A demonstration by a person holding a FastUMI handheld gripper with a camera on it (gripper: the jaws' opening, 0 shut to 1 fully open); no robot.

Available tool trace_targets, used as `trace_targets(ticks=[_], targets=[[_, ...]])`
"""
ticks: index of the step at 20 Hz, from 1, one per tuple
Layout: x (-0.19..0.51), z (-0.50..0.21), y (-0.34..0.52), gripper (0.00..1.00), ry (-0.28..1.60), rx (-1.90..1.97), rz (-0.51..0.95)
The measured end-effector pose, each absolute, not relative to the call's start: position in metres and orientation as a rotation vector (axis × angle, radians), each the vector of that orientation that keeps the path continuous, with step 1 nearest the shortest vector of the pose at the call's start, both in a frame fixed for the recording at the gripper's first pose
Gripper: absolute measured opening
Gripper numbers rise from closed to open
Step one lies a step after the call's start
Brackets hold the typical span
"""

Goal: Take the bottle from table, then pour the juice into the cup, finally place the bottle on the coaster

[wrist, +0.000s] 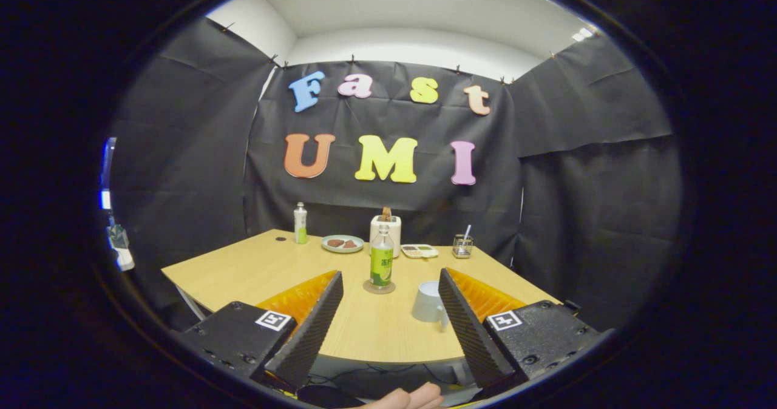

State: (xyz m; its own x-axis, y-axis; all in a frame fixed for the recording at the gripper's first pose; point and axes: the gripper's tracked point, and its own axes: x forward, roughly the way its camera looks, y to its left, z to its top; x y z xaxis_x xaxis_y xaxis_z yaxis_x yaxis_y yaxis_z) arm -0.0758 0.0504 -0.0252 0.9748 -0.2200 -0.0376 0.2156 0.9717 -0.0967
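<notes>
A clear bottle with a green label [381, 264] stands upright on a round coaster [379, 287] in the middle of the wooden table [255, 269]. A pale grey cup [428, 301] sits to the right of the coaster, close to the right finger [461, 318]. My gripper [388, 287] is open, held back over the table's near edge, with nothing between its fingers. The bottle and coaster lie ahead of the fingers, in line with the gap.
At the back of the table stand a second green-labelled bottle [300, 223], a plate with food [342, 243], a white toaster [386, 230], a small tray [419, 250] and a glass holder [462, 246]. Part of a hand [413, 398] shows below the fingers.
</notes>
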Motion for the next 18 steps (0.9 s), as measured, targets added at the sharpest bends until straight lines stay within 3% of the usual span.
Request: trace_targets(ticks=[18], targets=[[-0.072, -0.032, 0.042, 1.0, 0.058, -0.055, -0.241]])
